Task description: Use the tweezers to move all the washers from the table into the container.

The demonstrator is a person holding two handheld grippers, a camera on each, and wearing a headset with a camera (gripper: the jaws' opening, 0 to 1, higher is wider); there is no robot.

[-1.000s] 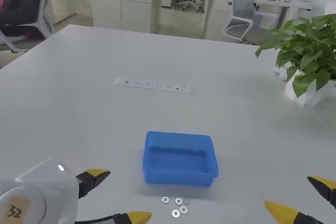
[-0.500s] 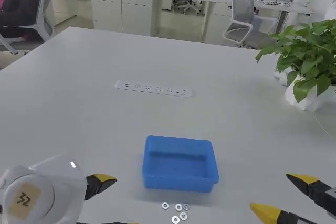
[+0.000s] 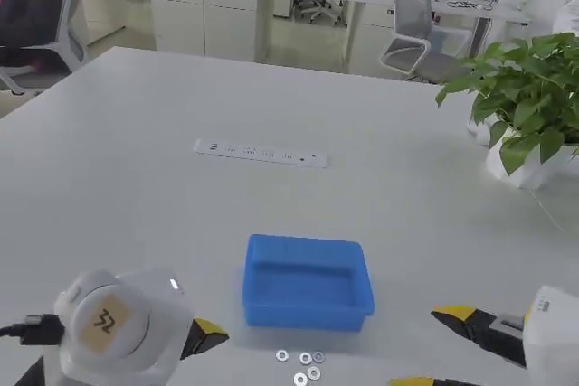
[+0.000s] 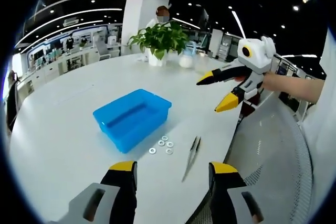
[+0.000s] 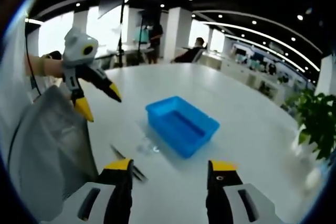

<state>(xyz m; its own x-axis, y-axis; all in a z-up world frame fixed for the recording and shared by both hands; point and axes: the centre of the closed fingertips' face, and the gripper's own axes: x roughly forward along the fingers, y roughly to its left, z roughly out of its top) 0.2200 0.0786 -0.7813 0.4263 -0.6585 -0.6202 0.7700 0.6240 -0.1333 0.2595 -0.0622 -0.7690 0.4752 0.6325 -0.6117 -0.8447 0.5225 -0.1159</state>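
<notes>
- Jaws on the left gripper (image 4: pixel 173 169) stand wide apart with nothing between them, low over the near edge of the table (image 3: pixel 136 178). Coming down that wide, it could sweep into the washers (image 3: pixel 305 359) instead of landing beside them.
- Container (image 3: pixel 308 309): a shallow blue box, empty as far as I can see, standing just behind the washers. It looks light, so a bump from either gripper would likely shove it away and lengthen every carry.
- Washers: about five, flat on the table in a tight cluster just in front of the container, none inside it yet. Thin and flat, they may skate off or flick away when pinched. Neighbours lying so close could be dragged along or scattered.
- Tweezers (image 4: pixel 191 157): lying loose on the table just right of the washers, close to the near edge, held by neither gripper. They are slim and low. A clumsy grab could push them off the edge, or clamp them crooked so the tips do not meet.
- Right gripper (image 5: pixel 170 166): also spread wide and empty, hovering well apart from the left one. If both go for the tweezers at once, they could knock together.
- Plant (image 3: pixel 529 106): far right, well away from the work. I judge it no risk.
</notes>
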